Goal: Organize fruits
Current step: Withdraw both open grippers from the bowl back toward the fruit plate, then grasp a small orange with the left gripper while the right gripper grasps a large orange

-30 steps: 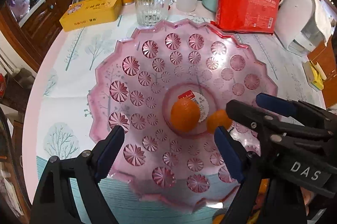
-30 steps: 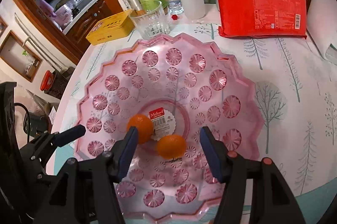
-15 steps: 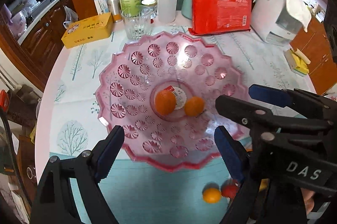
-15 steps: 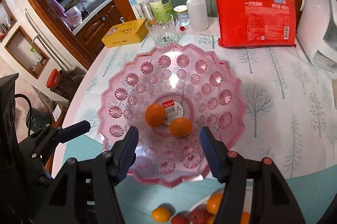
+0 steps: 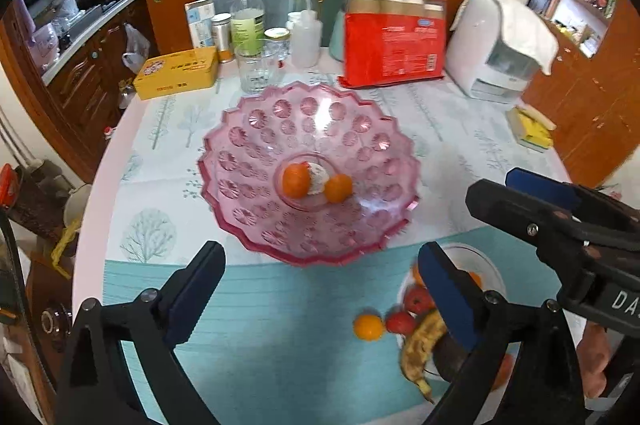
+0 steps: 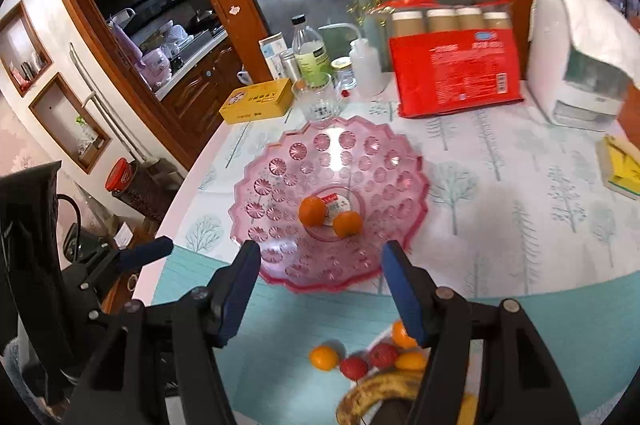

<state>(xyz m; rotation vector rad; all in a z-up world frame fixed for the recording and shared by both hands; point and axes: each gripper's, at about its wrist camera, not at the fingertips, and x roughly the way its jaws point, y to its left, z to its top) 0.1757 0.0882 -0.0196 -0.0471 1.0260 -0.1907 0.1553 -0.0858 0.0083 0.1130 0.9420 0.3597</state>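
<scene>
The fruits are in two places on the round table (image 5: 132, 153). The big pink glass bowl (image 5: 256, 145) sits in the middle of the table, and two small oranges (image 5: 296, 180) lie close together at its bottom, one on each side of a white sticker. A small clear dish (image 5: 490, 267) sits near the front edge. It holds a brown-spotted banana (image 5: 416, 349), red fruits (image 5: 414, 299) and more small oranges. One little orange (image 5: 367, 326) and one red fruit lie on the blue cloth just beside the dish.

The left gripper (image 5: 320, 289) is above the cloth in front of the bowl. Its jaws have just been opening and stand wide apart with nothing between them. The right gripper (image 6: 322, 279) is also above the bowl's front edge, jaws apart and empty.
</scene>
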